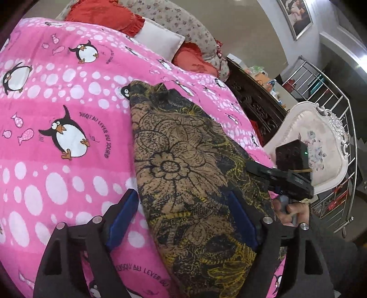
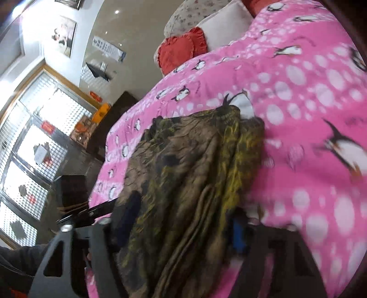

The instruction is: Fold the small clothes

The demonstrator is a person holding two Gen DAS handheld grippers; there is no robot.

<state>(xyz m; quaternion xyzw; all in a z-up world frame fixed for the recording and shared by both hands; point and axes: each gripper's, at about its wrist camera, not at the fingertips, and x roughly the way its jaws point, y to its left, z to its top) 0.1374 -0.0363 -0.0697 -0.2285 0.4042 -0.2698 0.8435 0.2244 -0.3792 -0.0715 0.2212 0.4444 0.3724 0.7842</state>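
My left claw [image 1: 183, 220] stands with its blue-padded fingers [image 1: 123, 217] spread apart over the brown, black and yellow flower-printed folded garment [image 1: 183, 165]; that cloth lies in a long strip on the pink penguin-print bedspread [image 1: 57, 96], running from six o'clock up toward twelve; my right claw [image 1: 275, 174] shows at three o'clock at the strip's edge (its own view is blurred); there the bunched garment [image 2: 183, 183] fills the gap between its fingers [image 2: 238, 233], apparently gripped, though I cannot tell for sure; red ruffled cushions [image 1: 103, 16] sit near twelve.
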